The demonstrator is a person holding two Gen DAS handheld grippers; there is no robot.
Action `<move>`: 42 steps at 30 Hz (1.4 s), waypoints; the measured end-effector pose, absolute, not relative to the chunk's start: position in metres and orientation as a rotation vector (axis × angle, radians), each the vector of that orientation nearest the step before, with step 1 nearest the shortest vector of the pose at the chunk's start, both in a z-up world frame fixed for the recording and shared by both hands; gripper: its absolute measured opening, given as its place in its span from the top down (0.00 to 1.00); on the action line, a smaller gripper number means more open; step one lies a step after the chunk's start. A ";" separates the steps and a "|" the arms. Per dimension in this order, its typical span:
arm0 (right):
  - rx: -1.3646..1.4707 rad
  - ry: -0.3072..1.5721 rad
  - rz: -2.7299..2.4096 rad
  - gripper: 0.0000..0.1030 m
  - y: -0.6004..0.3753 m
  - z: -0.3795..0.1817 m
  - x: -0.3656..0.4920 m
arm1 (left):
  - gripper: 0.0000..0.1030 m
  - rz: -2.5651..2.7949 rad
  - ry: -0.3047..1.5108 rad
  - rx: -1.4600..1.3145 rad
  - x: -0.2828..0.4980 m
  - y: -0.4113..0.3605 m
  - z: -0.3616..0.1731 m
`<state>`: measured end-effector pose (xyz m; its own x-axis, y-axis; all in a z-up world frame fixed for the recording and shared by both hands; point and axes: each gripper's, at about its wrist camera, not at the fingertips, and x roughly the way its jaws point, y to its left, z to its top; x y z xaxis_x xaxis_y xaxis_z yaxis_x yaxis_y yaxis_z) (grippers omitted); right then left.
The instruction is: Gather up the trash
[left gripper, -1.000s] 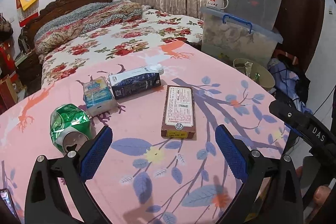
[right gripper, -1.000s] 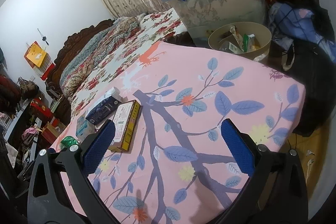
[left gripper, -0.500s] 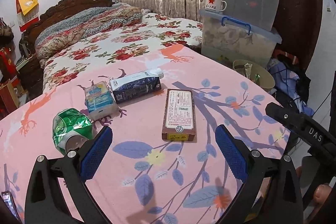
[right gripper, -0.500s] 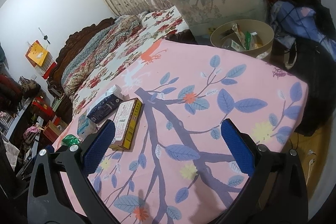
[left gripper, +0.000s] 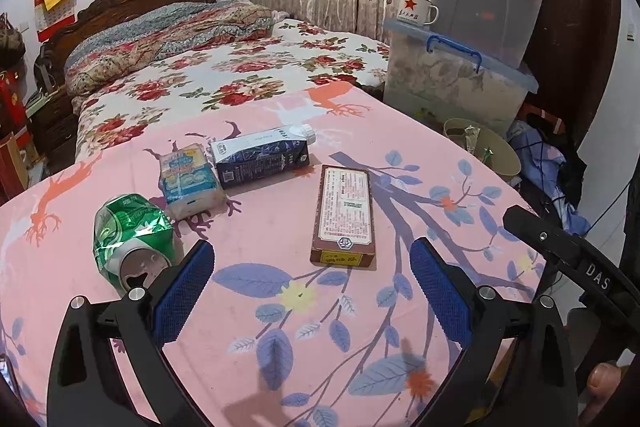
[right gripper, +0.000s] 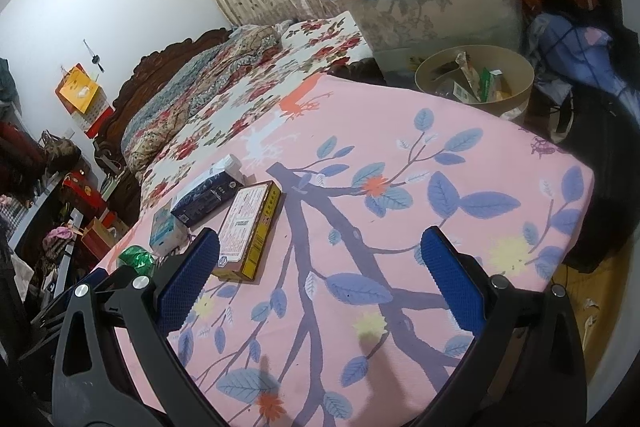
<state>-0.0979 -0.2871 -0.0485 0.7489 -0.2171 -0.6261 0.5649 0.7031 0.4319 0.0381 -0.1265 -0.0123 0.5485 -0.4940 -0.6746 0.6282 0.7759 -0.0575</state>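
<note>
Both hand-held grippers hung empty with jaws spread. The brown box (left gripper: pixel 344 215) lay at frame centre of the left wrist view, just ahead of the left hand-held gripper (left gripper: pixel 312 291), its long axis pointing away. The right hand-held gripper (right gripper: pixel 320 279) was probably farther. The table (left gripper: pixel 260 307) lay bare ahead; the waste bin (right gripper: pixel 476 83) stood beyond its far edge.

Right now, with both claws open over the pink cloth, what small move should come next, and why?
Probably ease the left claw forward onto the brown box. It lies straight ahead between the open fingers, apart from the carton, and looks easiest to pinch. The bin waits beyond the table's far edge.
</note>
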 end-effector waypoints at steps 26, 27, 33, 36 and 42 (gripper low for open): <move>0.657 0.589 -0.444 0.03 -0.285 -0.053 -0.091 | 0.08 -0.659 0.718 0.213 0.039 -0.127 -0.012; 0.656 0.589 -0.443 0.03 -0.284 -0.053 -0.091 | 0.08 -0.661 0.718 0.212 0.039 -0.127 -0.012; 0.660 0.593 -0.442 0.03 -0.284 -0.055 -0.090 | 0.08 -0.659 0.716 0.214 0.039 -0.126 -0.012; 0.657 0.586 -0.445 0.03 -0.283 -0.055 -0.090 | 0.08 -0.658 0.716 0.212 0.039 -0.126 -0.012; 0.650 0.589 -0.433 0.03 -0.283 -0.055 -0.089 | 0.08 -0.647 0.719 0.207 0.042 -0.122 -0.013</move>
<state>-0.0889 -0.2828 -0.0552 0.7531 -0.1906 -0.6297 0.5441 0.7185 0.4333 0.0421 -0.1217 -0.0126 0.5690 -0.4778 -0.6692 0.6152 0.7874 -0.0391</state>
